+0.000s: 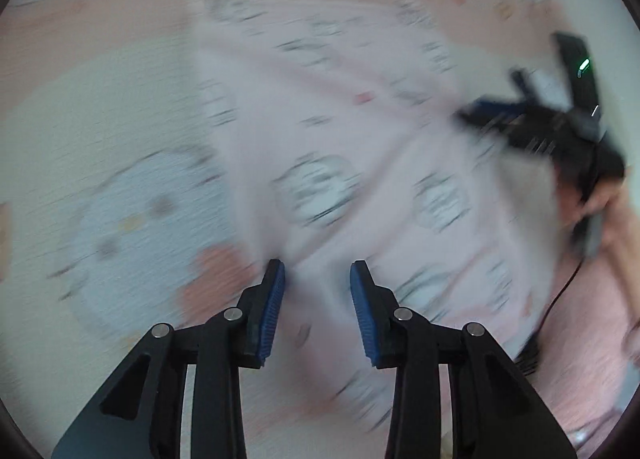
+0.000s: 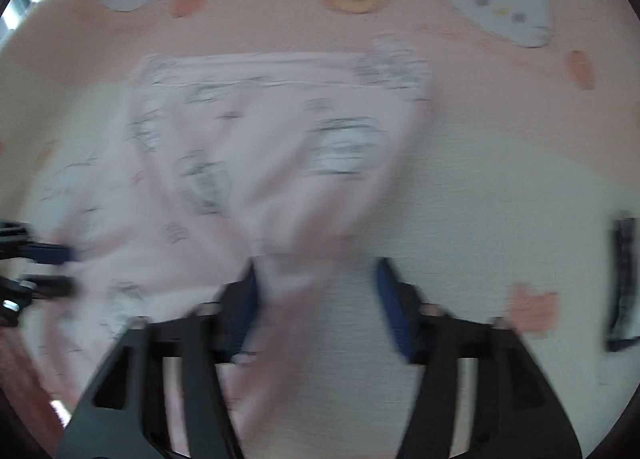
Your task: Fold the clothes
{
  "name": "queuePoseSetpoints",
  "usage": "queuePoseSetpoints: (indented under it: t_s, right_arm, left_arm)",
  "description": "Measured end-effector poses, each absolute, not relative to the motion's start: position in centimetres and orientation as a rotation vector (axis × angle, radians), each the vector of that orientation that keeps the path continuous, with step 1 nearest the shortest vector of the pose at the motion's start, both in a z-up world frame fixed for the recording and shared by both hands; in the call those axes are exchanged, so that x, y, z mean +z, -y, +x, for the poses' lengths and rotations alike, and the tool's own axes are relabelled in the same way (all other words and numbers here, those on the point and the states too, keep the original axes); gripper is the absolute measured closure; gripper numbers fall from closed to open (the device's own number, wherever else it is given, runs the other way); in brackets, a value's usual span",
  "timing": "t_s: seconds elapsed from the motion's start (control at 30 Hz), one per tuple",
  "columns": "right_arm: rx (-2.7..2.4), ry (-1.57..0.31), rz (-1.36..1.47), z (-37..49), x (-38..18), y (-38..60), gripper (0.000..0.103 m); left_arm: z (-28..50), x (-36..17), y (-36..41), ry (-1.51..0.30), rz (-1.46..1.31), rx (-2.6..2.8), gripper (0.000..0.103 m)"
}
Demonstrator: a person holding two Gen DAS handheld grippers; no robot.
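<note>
Pink fabric, a pale garment (image 1: 340, 131) printed with small grey-and-white cartoon faces, is lying rumpled across a bed sheet (image 1: 100, 107) patterned with larger cat faces, peach shapes and pink and cream patches; in the right wrist view the same garment (image 2: 256, 131) is showing a straight, banded edge along its far side, with its nearer cloth bunching into folds that are running down toward the camera.

Both views are smearing badly (fine detail is lost in the blur), so seams and the exact kind of garment cannot be told.

The left gripper (image 1: 318, 291) is pointing steeply down over the near part of the garment; its blue-padded fingers are standing apart with pink cloth showing in the gap between them, and the left pad is sitting just at a ridge of fabric; whether either pad is pressing on the cloth I cannot tell.

The right gripper (image 2: 320, 299) is hanging over the garment's near right edge; its jaws are standing wide, a gathered strip of cloth is lying against the left pad, and bare cream sheet is filling the rest of the gap, so nothing is being pinched across both pads.

Each gripper is appearing at the side of the other's view, near the garment's edge; a dark strip (image 2: 622, 283) is lying on the sheet well to the right.
</note>
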State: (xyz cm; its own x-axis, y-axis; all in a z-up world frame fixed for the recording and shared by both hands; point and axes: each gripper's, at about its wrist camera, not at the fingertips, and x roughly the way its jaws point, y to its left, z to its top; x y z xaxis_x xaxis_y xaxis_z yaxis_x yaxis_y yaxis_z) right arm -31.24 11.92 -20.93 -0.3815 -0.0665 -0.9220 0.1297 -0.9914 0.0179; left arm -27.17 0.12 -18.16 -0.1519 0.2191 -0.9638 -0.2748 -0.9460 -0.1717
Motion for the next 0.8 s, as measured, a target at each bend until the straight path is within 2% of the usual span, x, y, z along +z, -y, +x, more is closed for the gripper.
queuePoseSetpoints:
  t_s: [0.07,0.13,0.23,0.33,0.43,0.53,0.63,0.7,0.8]
  right_arm:
    - [-2.562,-0.047,1.695,-31.6,-20.4,-13.2,0.042]
    - [-2.599,0.050,1.641,-31.7,-18.9,-14.0,0.043]
    - [-2.549,0.124,1.547,-33.1,-17.9,-11.8,0.043]
    - [-2.477,-0.007,1.587,-33.3,-19.9,-9.6,0.043]
    - [-2.478,-0.165,1.581,-33.5,-20.9,-9.9,0.045]
    - [-2.542,-0.116,1.661,-33.7,-20.0,-13.6,0.045]
    - [-2.613,-0.149,1.642,-33.8,-18.3,-15.8,0.047]
    - [-2.587,-0.146,1.562,-34.2,-17.0,-14.8,0.047]
    - [-2.472,-0.197,1.489,-35.3,-16.5,-10.8,0.048]
  left_arm:
    - [-27.7,-17.2,0.4,-0.125,-1.775,2.236,0.066]
    - [-29.0,-16.0,0.0,-0.067,-1.681,2.270,0.066]
    - [-31.4,-15.2,-2.6,-0.077,-1.519,2.310,0.066]
    - [-33.5,-16.9,-4.6,-0.051,-1.542,2.242,0.066]
    - [-34.0,-18.9,-6.0,-0.229,-1.641,2.236,0.066]
    - [-33.8,-18.3,-3.7,-0.314,-1.718,2.282,0.066]
    - [-34.4,-16.1,-3.1,-0.308,-1.611,2.369,0.066]
    - [-35.8,-15.4,-4.4,-0.246,-1.553,2.330,0.066]
    - [-38.5,-17.0,-7.8,-0.262,-1.546,2.245,0.066]
